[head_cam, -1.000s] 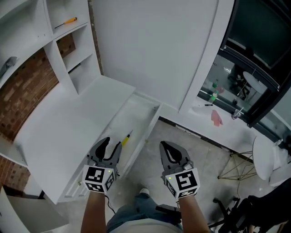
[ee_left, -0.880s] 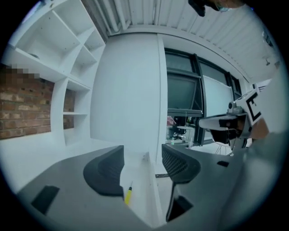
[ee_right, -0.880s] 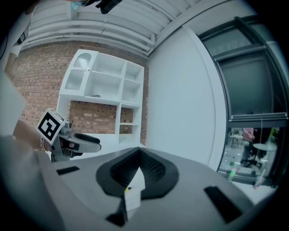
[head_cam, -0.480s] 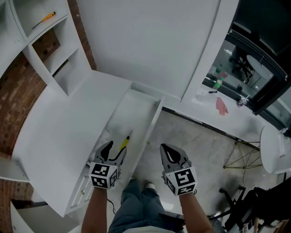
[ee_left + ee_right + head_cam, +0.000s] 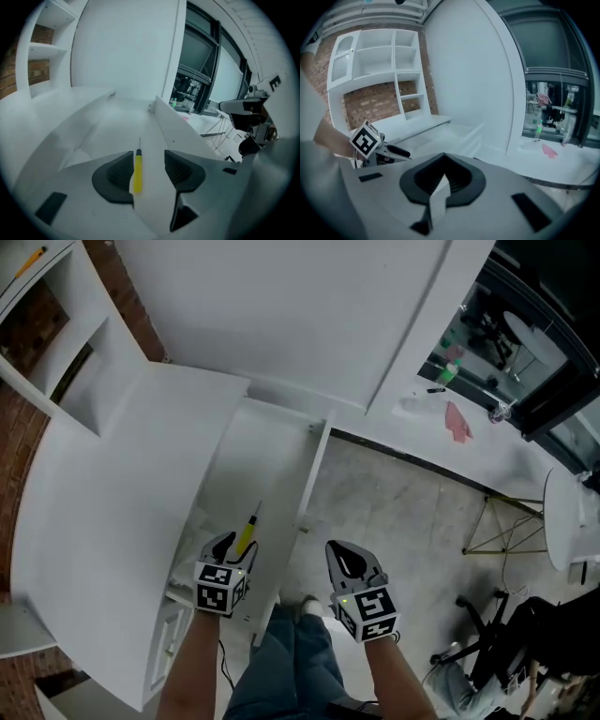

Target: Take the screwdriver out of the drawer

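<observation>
Left gripper view: my left gripper (image 5: pixel 148 161) points down into the open white drawer (image 5: pixel 117 126). Its jaws are spread and closing. The yellow-handled screwdriver (image 5: pixel 138 174) lies on the drawer bottom between them, nearer the left jaw and not pinched. Head view: the drawer is pulled out from the white desk (image 5: pixel 112 484). My right gripper (image 5: pixel 344 554) hangs beside it over the grey floor (image 5: pixel 403 512), jaws pressed together, empty.
</observation>
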The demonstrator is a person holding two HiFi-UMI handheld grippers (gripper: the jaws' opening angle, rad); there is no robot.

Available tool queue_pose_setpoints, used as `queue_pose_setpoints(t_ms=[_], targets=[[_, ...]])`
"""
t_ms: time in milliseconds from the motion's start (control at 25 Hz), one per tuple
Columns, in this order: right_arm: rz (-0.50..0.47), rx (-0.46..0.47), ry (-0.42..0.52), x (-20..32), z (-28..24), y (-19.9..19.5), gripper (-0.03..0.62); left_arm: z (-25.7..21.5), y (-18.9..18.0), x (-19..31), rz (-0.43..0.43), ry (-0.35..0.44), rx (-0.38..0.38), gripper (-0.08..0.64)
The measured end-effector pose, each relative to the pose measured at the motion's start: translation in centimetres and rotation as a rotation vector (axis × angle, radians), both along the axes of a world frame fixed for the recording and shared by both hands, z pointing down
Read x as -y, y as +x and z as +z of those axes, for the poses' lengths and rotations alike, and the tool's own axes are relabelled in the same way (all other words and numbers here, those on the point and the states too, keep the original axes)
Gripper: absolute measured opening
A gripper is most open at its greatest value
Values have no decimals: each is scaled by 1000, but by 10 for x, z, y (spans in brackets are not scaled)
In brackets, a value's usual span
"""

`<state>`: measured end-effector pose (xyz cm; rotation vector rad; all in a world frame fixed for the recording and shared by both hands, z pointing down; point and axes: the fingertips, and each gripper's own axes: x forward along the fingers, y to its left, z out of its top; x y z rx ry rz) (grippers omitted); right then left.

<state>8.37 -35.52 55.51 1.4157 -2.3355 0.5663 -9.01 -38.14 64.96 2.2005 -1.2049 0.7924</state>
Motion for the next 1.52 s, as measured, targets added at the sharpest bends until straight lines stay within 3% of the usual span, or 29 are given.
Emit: queue_pose_setpoints(t_ms=[320, 360, 480, 680, 1160, 1520], targets=[[128, 19, -140, -5, 70, 12, 11, 71, -4, 6, 19, -141, 73, 198], [130, 16, -141, -6, 73, 12, 11, 76, -6, 7, 14, -148, 96, 196], [129, 9, -148, -9, 79, 12, 11, 80, -15, 12, -15, -139, 146, 93], [134, -5, -161, -14, 79, 14, 11, 78, -15, 12, -5, -140, 141, 84], [114, -27, -39, -4, 2, 16, 11, -6, 2, 12, 5, -2, 46, 81], [71, -44, 59, 0, -56, 5, 11, -87, -17, 13, -67, 155, -17, 81]])
